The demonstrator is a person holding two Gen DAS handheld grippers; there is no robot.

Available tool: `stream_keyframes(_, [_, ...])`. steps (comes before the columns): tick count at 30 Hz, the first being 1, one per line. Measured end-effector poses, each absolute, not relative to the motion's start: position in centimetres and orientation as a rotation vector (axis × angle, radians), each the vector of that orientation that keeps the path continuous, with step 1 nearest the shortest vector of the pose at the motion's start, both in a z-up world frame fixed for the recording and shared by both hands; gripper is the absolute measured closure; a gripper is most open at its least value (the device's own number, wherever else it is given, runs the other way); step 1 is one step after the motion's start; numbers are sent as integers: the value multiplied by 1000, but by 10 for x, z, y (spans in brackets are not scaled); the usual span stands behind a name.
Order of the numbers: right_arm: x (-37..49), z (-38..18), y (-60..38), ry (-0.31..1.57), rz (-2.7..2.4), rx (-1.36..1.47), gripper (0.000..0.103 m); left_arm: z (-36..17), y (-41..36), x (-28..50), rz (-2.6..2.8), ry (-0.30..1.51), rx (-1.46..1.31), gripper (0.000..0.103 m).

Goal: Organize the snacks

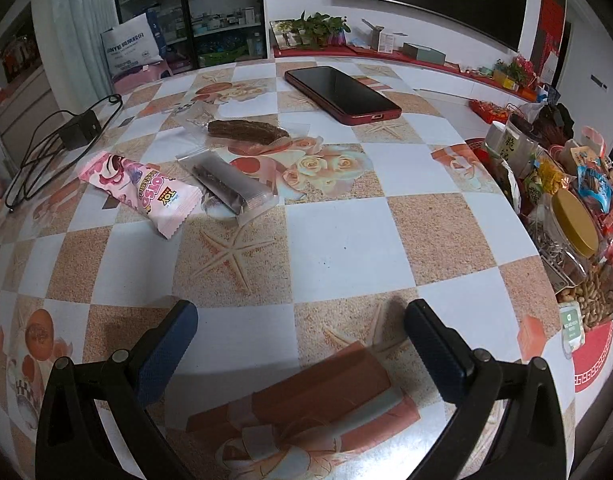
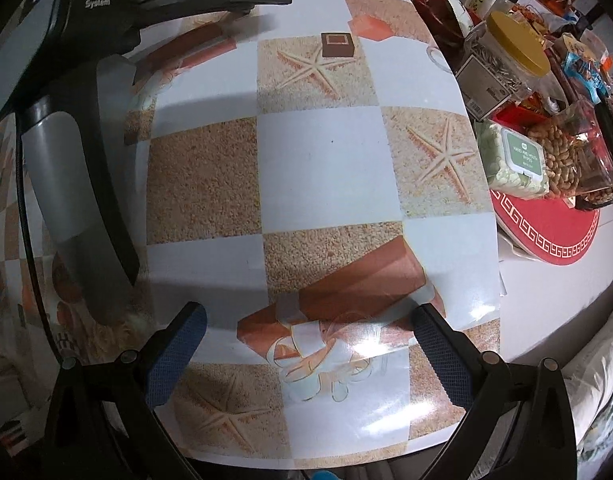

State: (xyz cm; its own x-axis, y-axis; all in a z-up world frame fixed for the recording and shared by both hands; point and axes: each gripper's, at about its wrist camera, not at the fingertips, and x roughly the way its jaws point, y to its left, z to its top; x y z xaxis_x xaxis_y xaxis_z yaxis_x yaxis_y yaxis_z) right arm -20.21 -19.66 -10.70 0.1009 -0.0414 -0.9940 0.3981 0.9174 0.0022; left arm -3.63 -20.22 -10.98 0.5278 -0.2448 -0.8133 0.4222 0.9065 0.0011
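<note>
Three loose snacks lie on the checkered tablecloth in the left wrist view: a pink wrapped snack (image 1: 140,192), a clear pack with a dark bar (image 1: 228,186), and a brown jerky piece in clear wrap (image 1: 248,132). My left gripper (image 1: 302,316) hangs open over the near part of the table, well short of them. The red snack tray (image 2: 546,224) piled with jars and packets stands at the right edge. My right gripper (image 2: 310,320) is open above bare cloth, with nothing between its fingers. The left gripper's body (image 2: 82,184) shows at the left of the right wrist view.
A red-cased phone (image 1: 342,94) lies at the far middle of the table. A black charger with its cable (image 1: 66,136) sits at the far left. The tray holds a yellow-lidded jar (image 2: 502,60), peanuts (image 2: 562,156) and a green-lidded pack (image 2: 518,160).
</note>
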Motion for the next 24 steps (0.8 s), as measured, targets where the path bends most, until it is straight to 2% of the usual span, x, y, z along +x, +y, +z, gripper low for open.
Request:
stream_keyframes(6, [-210,-103,-190,1401,-353,305,0,-109,-202,-36,-403,934,210,0])
stream_keyframes(24, [-199,-109,-200,1453,-361,339,0,-104,-197,-31,-406,936,212,0])
